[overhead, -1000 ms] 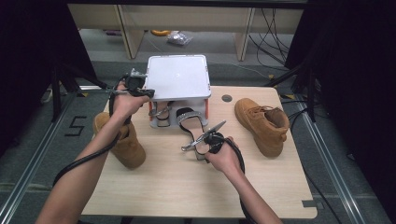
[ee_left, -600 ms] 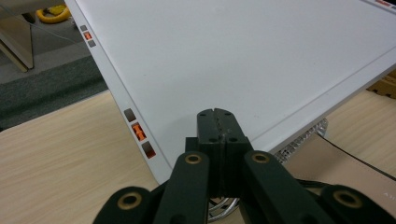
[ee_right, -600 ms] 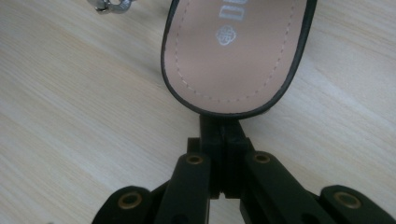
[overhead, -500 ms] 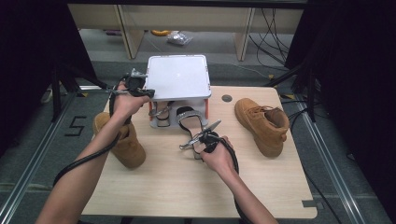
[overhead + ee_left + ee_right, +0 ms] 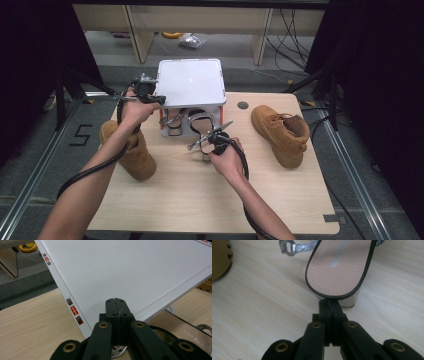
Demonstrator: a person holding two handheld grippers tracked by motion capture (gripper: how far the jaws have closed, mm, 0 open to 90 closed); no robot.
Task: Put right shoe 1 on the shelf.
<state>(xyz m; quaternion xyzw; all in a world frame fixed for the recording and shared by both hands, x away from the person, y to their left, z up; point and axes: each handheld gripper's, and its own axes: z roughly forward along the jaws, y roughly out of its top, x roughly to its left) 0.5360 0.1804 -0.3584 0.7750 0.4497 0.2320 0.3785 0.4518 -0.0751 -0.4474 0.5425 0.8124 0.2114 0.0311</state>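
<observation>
The sandal lies on the table directly ahead of the right claw, heel toward it and long axis running away toward the white rack; that claw's jaws are pressed together, tips at the heel's rim, holding nothing; the left claw, also closed and empty, rests at the rack's top edge; the right hand is nearer.
</observation>
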